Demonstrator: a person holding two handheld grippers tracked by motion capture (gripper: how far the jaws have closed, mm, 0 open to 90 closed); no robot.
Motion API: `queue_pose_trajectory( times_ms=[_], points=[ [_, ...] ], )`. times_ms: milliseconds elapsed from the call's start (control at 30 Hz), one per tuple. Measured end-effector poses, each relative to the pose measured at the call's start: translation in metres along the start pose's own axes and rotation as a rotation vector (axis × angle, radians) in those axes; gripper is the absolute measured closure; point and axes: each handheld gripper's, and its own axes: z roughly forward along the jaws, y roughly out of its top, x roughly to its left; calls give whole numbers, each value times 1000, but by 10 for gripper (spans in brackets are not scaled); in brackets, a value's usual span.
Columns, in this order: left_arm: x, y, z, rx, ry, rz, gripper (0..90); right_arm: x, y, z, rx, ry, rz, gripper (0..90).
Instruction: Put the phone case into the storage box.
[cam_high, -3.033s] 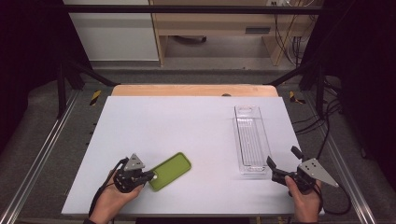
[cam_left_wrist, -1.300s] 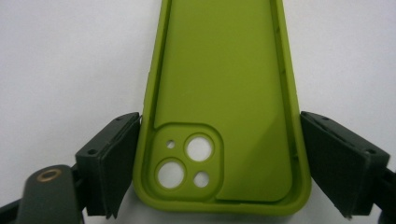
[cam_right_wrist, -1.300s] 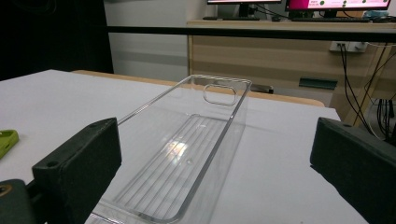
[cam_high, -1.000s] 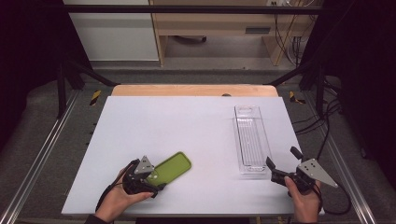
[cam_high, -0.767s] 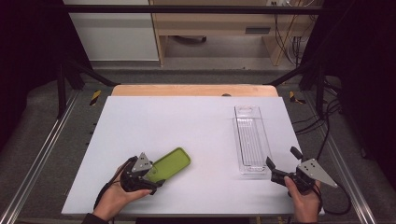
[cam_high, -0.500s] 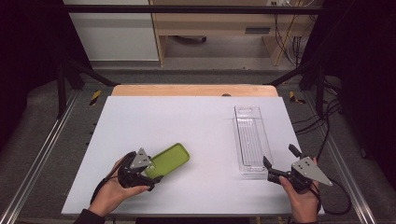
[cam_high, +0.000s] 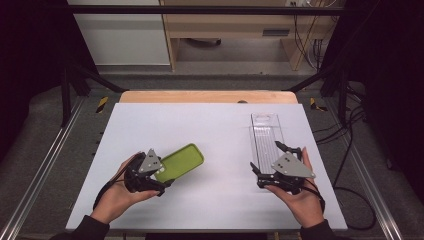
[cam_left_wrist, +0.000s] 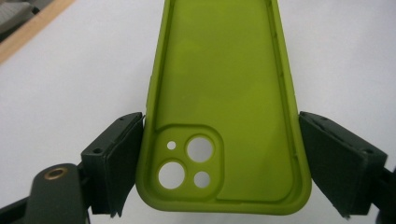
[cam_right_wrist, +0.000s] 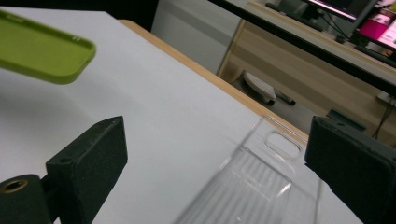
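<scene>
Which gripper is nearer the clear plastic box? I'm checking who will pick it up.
Right. The right gripper sits at the near end of the clear plastic box, jaws open; the left gripper is across the table, holding the green phone case.

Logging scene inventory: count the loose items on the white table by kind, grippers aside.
Green phone case, held off the table by the left gripper: 1
Clear plastic box, lying on the table at the right gripper: 1
Total: 2
</scene>
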Motion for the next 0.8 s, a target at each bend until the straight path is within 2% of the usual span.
queue_pose_trajectory(
  times_ms=[100, 367, 533, 800],
  points=[
    [3, 4, -6, -16, 3, -2, 163, 9, 11, 12, 11, 30, -56, 63],
    [3, 8, -11, -1, 9, 32, 163, 32, 31, 33, 43, 104, -160, 67],
    [2, 11, -14, 6, 14, 40, 163, 45, 37, 44, 74, 154, -256, 65],
    [1, 21, -20, 25, 33, 79, 163, 62, 43, 55, 117, 239, -380, 68]
  ],
)
